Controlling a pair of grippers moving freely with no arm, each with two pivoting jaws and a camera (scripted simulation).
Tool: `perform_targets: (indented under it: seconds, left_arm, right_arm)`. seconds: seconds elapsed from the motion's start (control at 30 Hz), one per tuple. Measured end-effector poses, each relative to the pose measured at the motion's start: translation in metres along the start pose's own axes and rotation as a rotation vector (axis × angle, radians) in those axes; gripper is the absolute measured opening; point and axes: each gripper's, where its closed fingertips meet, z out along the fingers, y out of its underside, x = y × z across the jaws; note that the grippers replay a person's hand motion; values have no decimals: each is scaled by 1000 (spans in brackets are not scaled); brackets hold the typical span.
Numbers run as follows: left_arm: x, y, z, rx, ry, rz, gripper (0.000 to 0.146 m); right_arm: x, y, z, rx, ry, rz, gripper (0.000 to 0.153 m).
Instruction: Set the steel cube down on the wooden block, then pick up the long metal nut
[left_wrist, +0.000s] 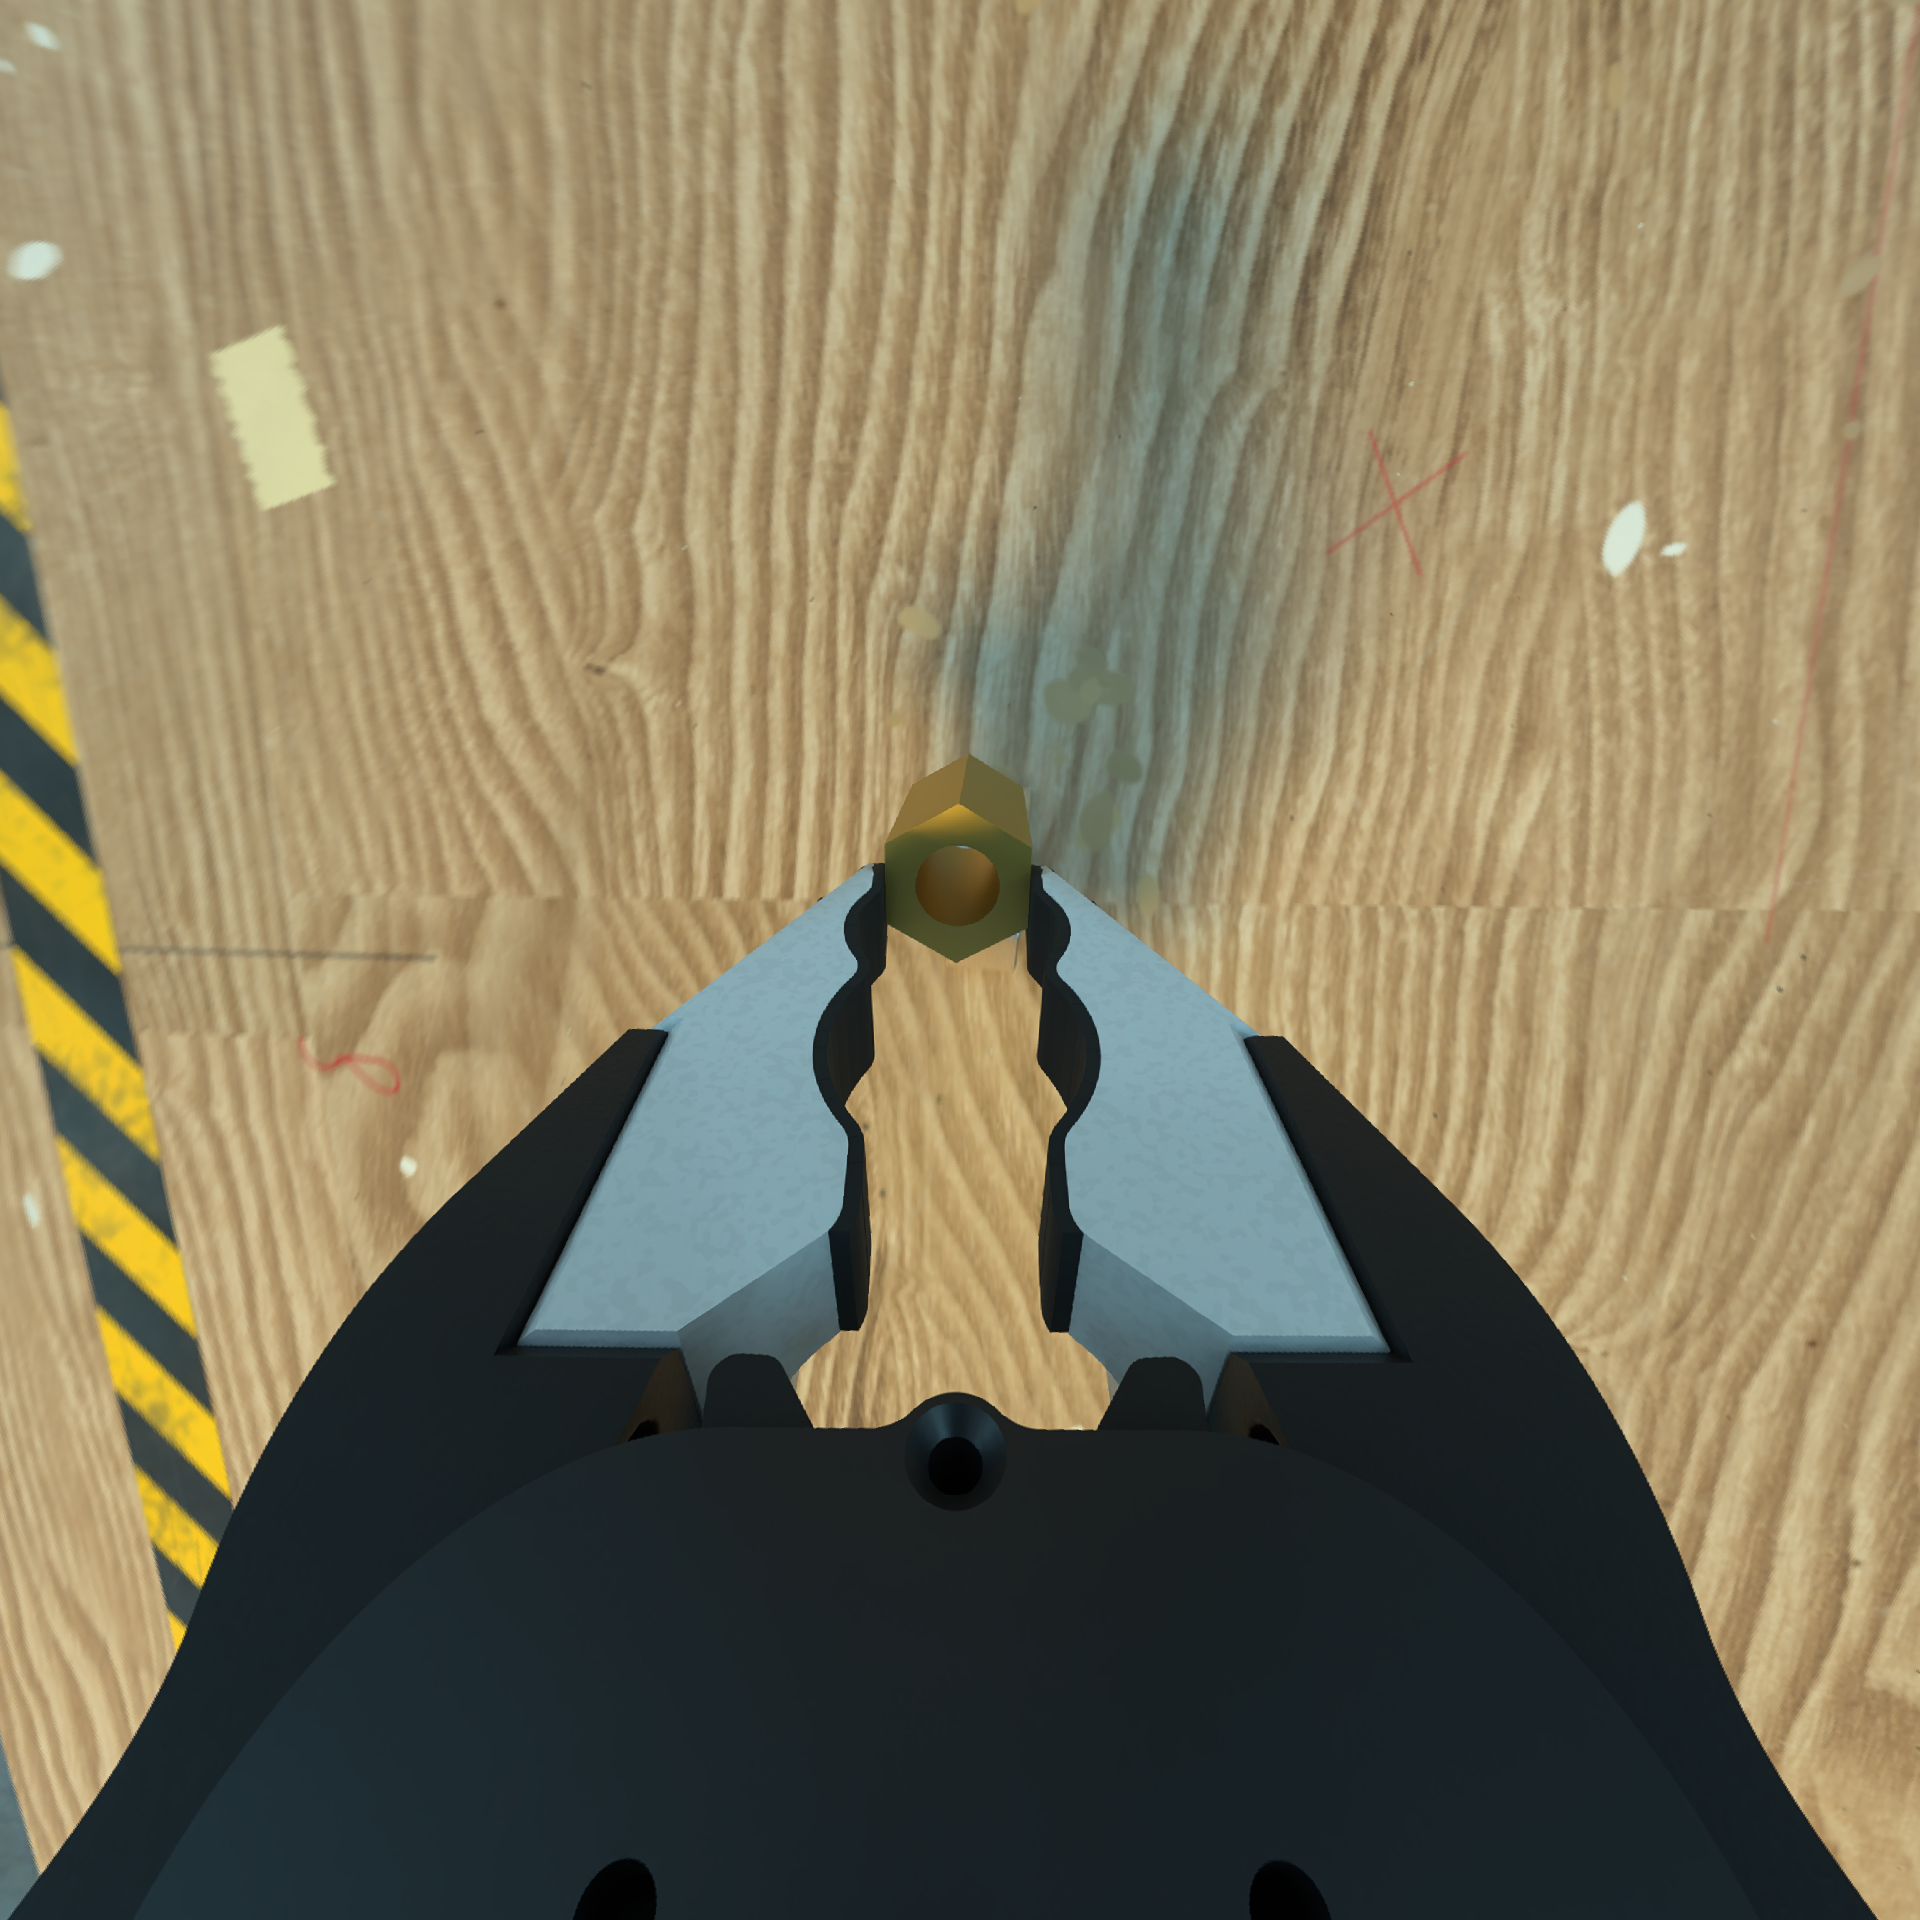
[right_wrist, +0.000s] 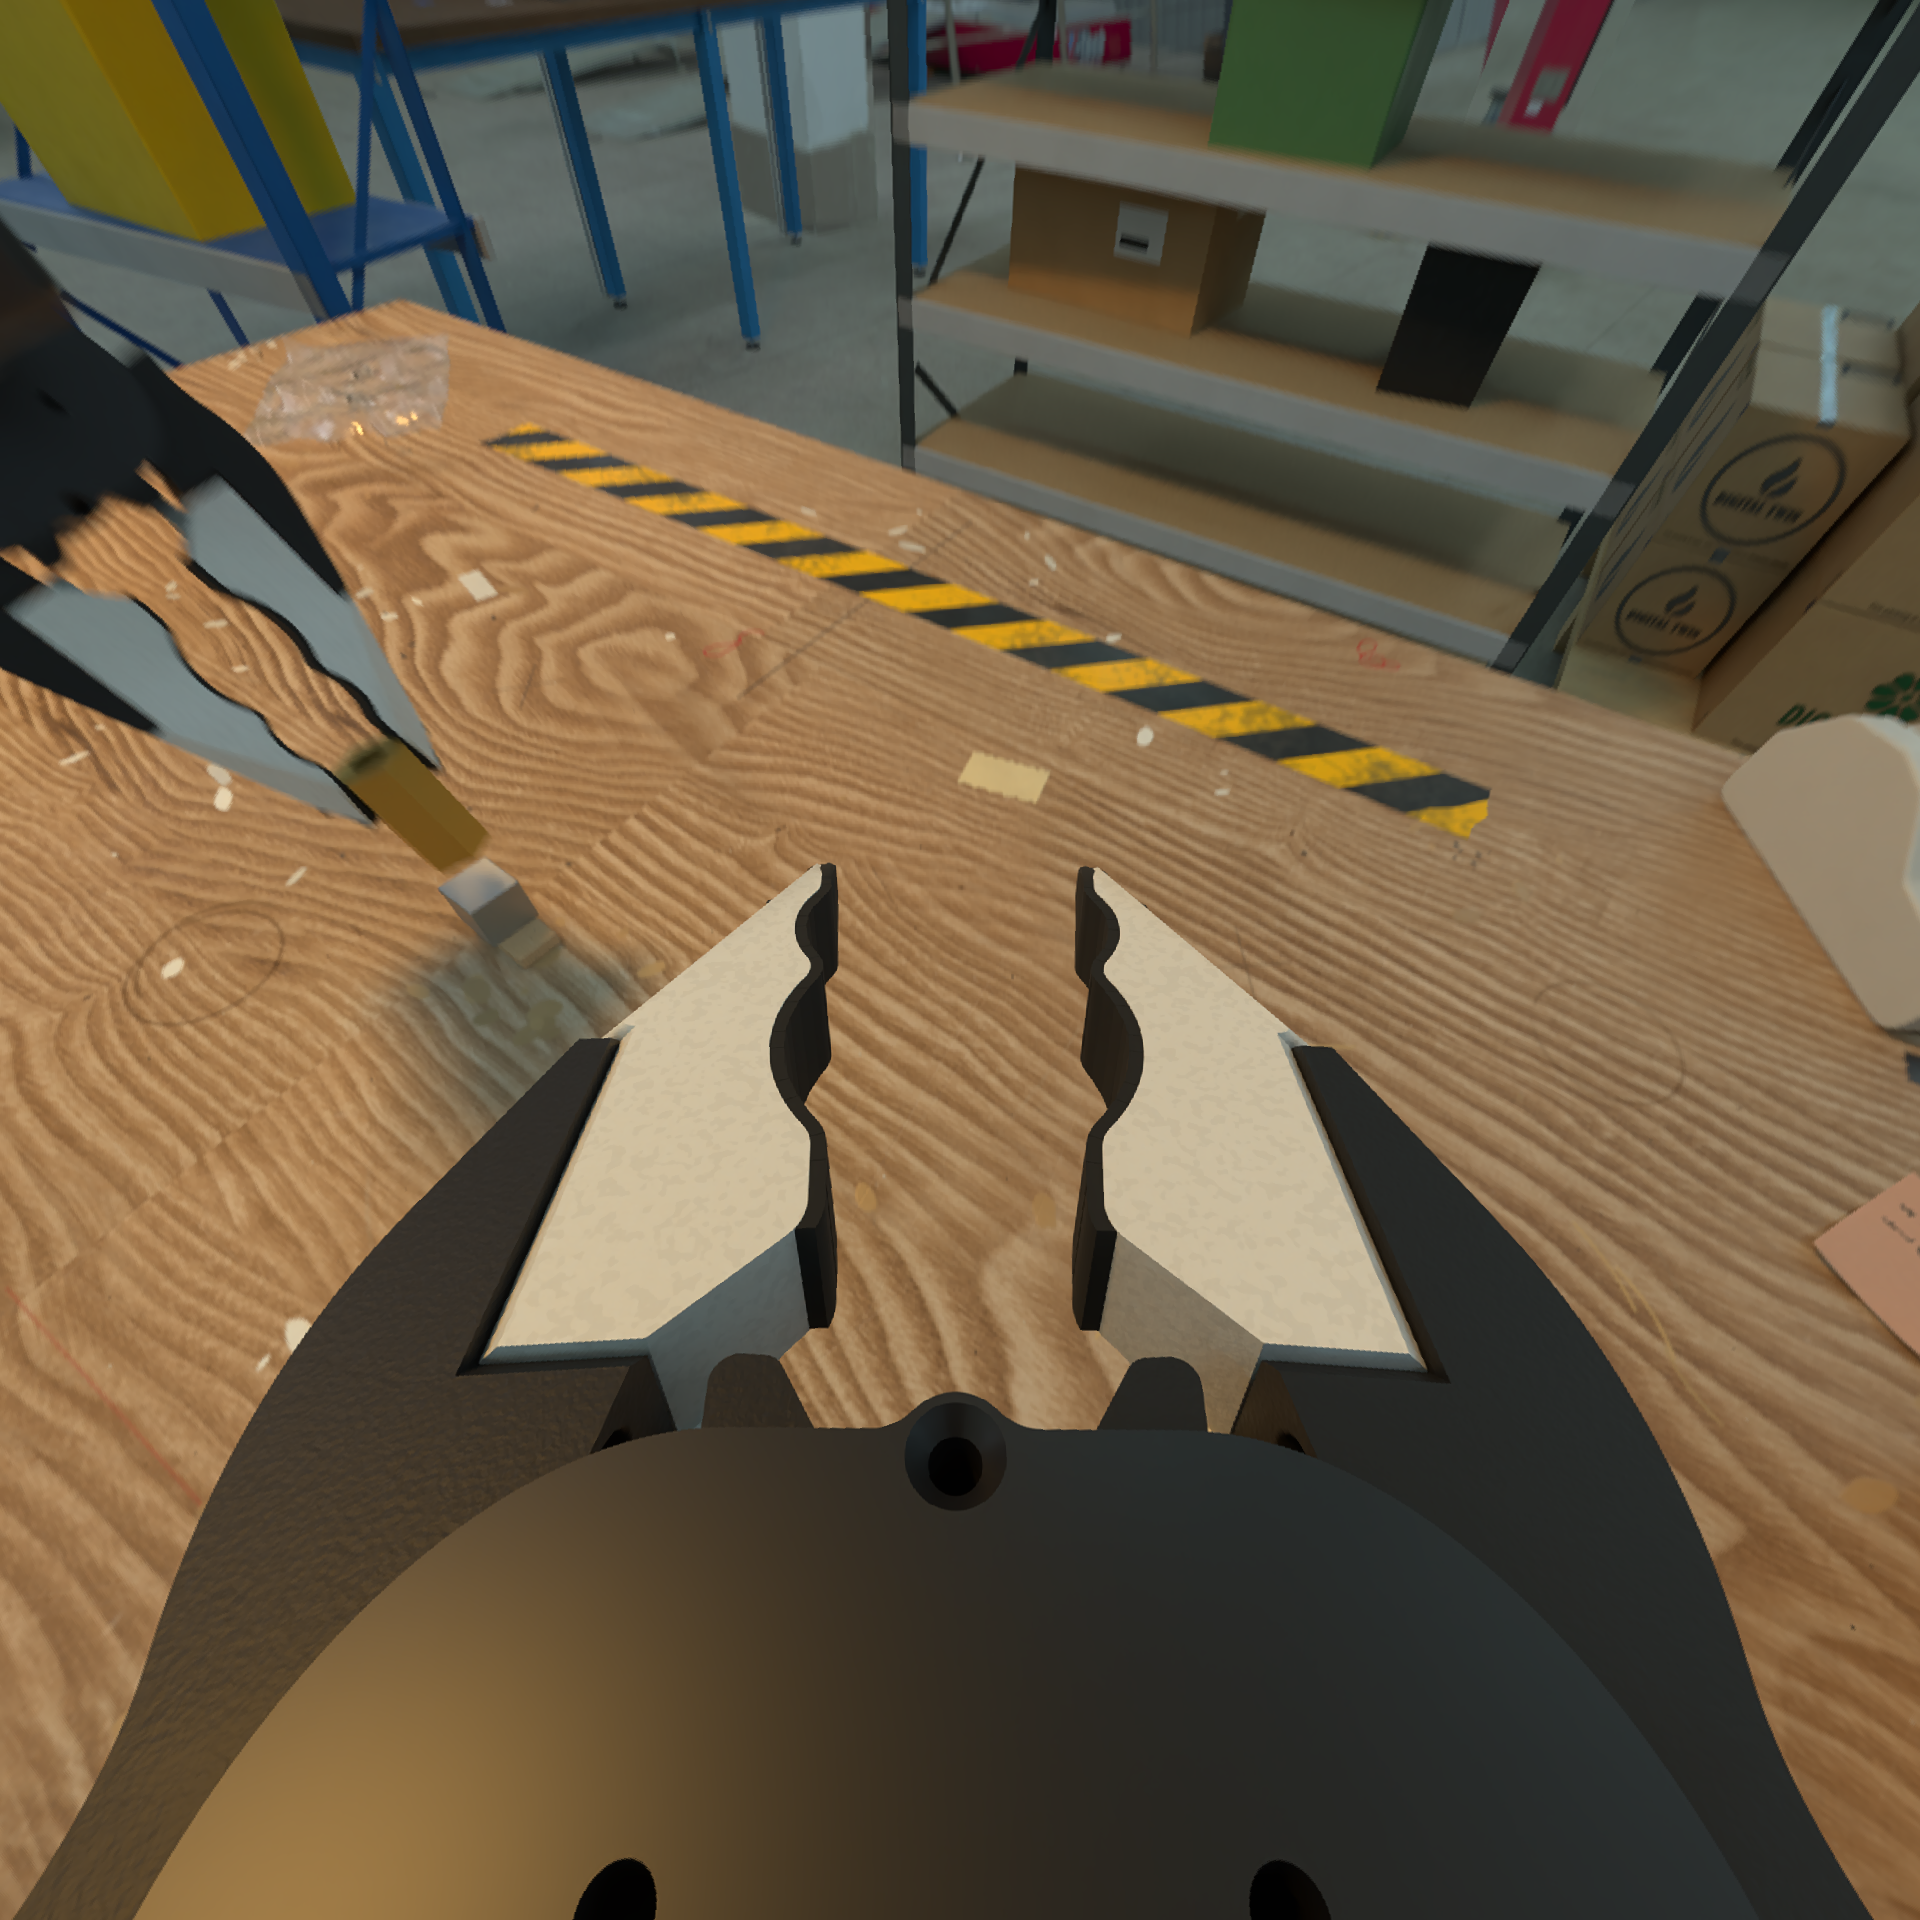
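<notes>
My left gripper (left_wrist: 956, 899) is shut on the long metal nut (left_wrist: 958, 868), a golden hexagonal piece seen end-on with its bore facing me. In the right wrist view the left gripper (right_wrist: 395, 784) holds the nut (right_wrist: 421, 800) tilted above the table. The nut's lower end is just over the steel cube (right_wrist: 486, 891). The cube rests on the small wooden block (right_wrist: 532, 943). Cube and block are hidden in the left wrist view. My right gripper (right_wrist: 956, 878) is open and empty, to the right of the block, above the table.
A yellow-black hazard stripe (right_wrist: 987, 623) runs across the far tabletop and also shows in the left wrist view (left_wrist: 62, 935). A clear plastic bag (right_wrist: 353, 390) lies at the far corner. A white container (right_wrist: 1839, 862) and a pink card (right_wrist: 1881, 1268) sit at the right. Shelves stand beyond the table.
</notes>
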Motion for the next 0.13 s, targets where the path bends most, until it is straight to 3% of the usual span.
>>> perform_targets:
  seconds: [0.13]
  left_arm:
    - [1,-5,31,-77,65,11,26]
  right_arm:
    - [-1,-13,-6,53,32,-3,46]
